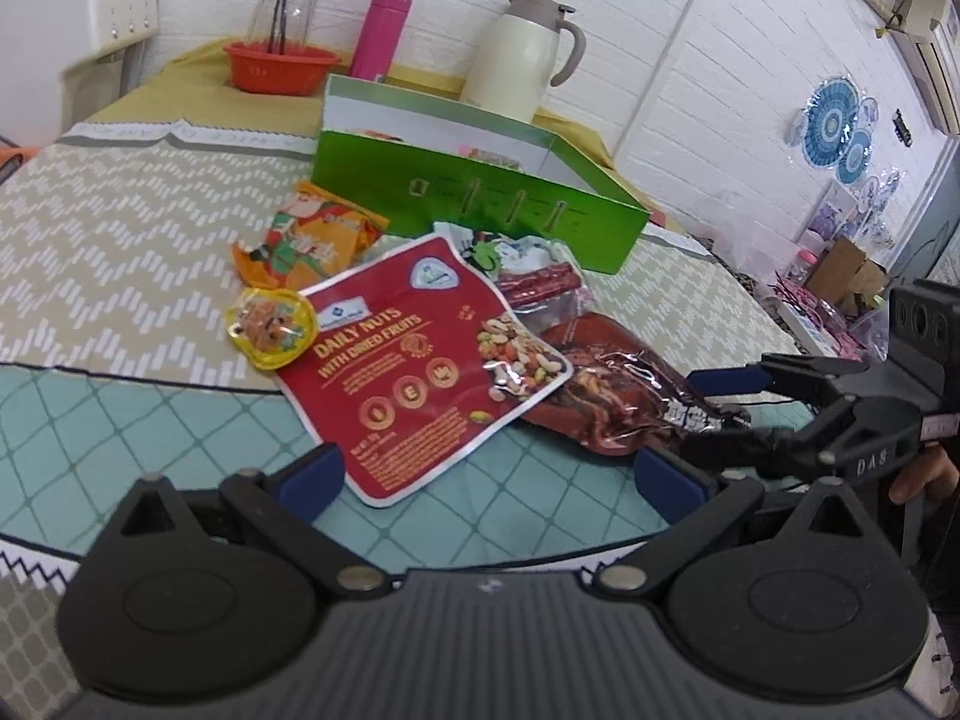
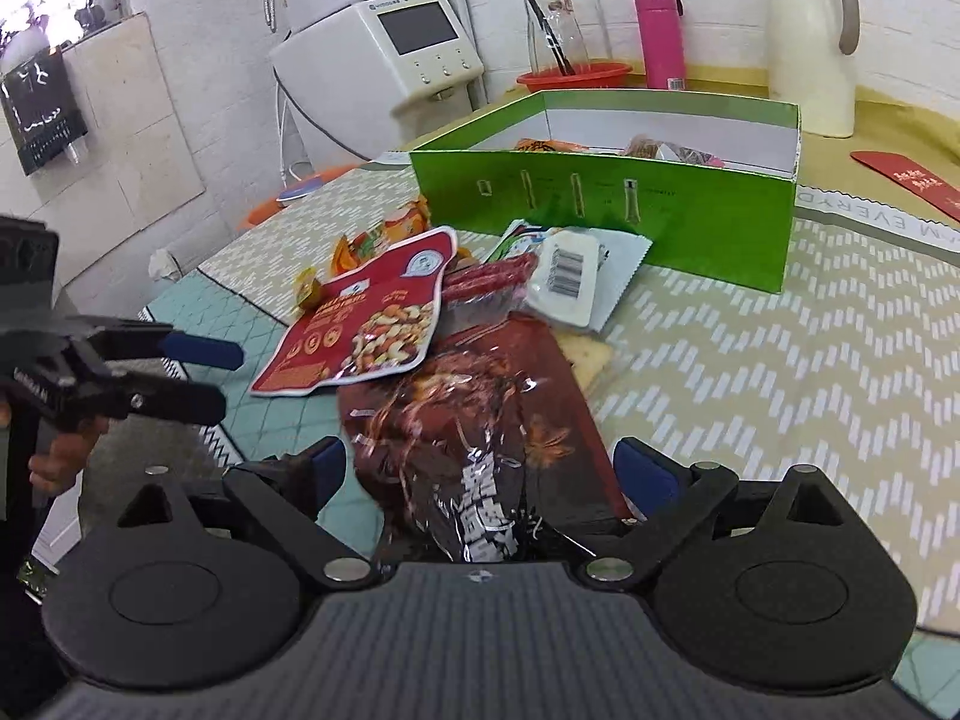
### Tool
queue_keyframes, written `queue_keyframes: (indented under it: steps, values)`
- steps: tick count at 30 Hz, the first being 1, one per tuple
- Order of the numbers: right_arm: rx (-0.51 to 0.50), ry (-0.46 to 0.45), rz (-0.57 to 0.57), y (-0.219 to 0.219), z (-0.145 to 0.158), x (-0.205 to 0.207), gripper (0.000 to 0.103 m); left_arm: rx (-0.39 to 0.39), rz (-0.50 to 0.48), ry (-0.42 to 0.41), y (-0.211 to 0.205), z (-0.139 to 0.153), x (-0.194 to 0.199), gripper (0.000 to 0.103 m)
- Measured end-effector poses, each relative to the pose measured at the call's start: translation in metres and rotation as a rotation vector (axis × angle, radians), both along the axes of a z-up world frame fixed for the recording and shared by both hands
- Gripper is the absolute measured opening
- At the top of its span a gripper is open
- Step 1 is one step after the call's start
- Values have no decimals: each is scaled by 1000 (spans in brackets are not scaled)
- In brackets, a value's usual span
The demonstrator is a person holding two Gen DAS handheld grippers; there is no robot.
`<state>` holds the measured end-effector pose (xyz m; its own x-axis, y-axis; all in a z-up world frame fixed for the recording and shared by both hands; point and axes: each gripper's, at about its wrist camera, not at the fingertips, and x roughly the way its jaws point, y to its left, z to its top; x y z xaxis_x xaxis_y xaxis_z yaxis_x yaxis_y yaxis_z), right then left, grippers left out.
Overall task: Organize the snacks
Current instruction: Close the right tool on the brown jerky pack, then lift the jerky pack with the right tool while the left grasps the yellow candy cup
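Observation:
A pile of snacks lies on the table in front of an open green box. A red Daily Nuts pouch lies nearest my left gripper, which is open with the pouch's near corner between its fingers. A dark brown glossy packet lies between the fingers of my right gripper, which is open around its near end. A sausage pack, an orange snack bag, a yellow jelly cup and a white barcoded pack lie in the pile.
Behind the box stand a cream thermos jug, a pink bottle, a glass carafe in an orange bowl. A white appliance stands off the table. A red envelope lies at the right.

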<state>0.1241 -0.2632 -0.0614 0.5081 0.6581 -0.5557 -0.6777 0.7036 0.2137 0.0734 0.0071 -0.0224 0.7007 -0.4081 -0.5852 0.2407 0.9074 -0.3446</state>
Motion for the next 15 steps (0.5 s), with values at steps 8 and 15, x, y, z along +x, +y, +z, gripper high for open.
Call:
queue_keyframes:
  steps: [8, 15]
  values:
    - [-180, -146, -79, 37, -4, -40, 103, -38, -45, 23, -16, -2, 2, 103]
    - [-179, -119, -206, 28, -12, -43, 103, 67, -48, -37, -18, 5, 3, 103]
